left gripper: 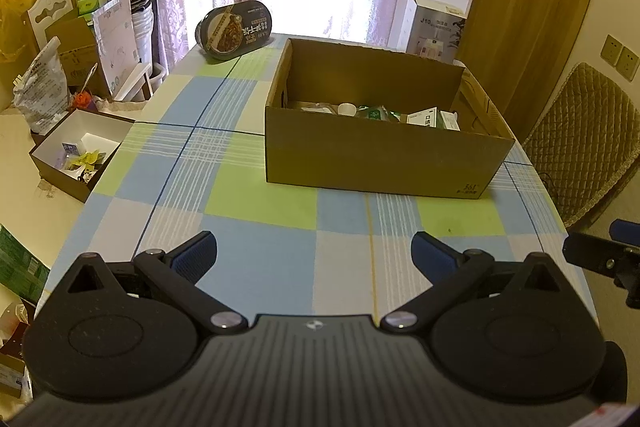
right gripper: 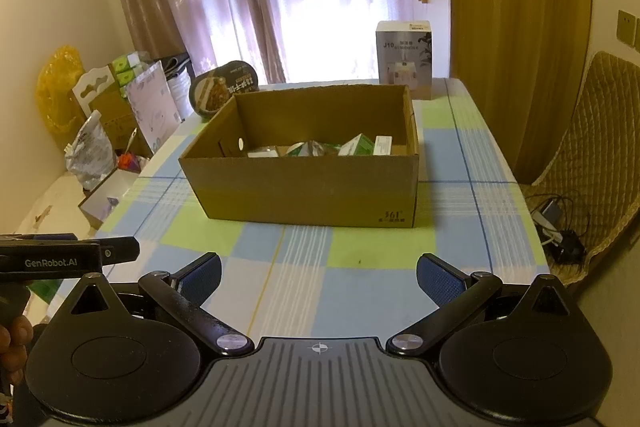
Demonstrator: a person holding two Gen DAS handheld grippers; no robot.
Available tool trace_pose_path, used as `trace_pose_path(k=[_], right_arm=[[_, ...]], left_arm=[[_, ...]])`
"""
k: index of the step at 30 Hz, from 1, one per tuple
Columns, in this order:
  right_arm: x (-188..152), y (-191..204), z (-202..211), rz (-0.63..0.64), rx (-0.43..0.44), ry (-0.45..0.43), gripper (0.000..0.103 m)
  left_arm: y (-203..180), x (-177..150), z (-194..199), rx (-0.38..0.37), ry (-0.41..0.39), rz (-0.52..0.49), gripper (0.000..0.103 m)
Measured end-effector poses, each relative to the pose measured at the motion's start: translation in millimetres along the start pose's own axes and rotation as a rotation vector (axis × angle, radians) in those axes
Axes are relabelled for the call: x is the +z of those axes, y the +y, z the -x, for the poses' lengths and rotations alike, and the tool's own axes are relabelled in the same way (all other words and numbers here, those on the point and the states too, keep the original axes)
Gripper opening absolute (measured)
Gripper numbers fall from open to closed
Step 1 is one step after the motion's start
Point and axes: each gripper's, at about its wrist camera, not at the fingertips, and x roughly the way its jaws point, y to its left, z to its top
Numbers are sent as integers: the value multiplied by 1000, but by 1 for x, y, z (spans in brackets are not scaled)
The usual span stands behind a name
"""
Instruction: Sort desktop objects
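The cardboard box (left gripper: 384, 151) stands on the checked cloth of the surface (left gripper: 256, 227), toward 1 o'clock in the left view and near 12 o'clock in the right view (right gripper: 308, 183); on its front wall, at the lower right corner, a small print reads "361°" (right gripper: 390, 215). Inside the box lie several small things: a white carton with green print (left gripper: 434, 117), a green and white packet (left gripper: 374, 113) and a white round cap (left gripper: 347, 109); their writing is too small to read. Behind the box, at 1 o'clock in the right view, a tall white carton (right gripper: 404, 59) carries "J10" on its front. At 11 o'clock a dark oval food bowl (left gripper: 234, 31) leans on its edge at the far end of the surface, with printed characters I cannot read. The left tongs (left gripper: 314, 251) are released, their blue pads wide apart over bare cloth; the right tongs (right gripper: 318, 273) are spread open as well and hold nothing. In the right view the side of the left tool at 9 o'clock shows "GenRobot.AI" (right gripper: 50, 262), and a hand (right gripper: 14, 351) grips it below. Between the tongs and the front of the box the cloth is free, and also along the box's left side up to the left edge of the surface. A small open box (left gripper: 80, 155) with odds and ends sits beyond that edge at 9 o'clock.
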Motion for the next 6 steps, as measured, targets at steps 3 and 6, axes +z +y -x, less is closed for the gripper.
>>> trace_pose_path(k=[3, 6], right_arm=[[0, 0, 0, 0, -1, 1, 101], [-3, 0, -2, 1, -5, 5, 101]], left_arm=[[1, -1, 0, -4, -2, 5, 102], [2, -1, 1, -9, -9, 5, 102]])
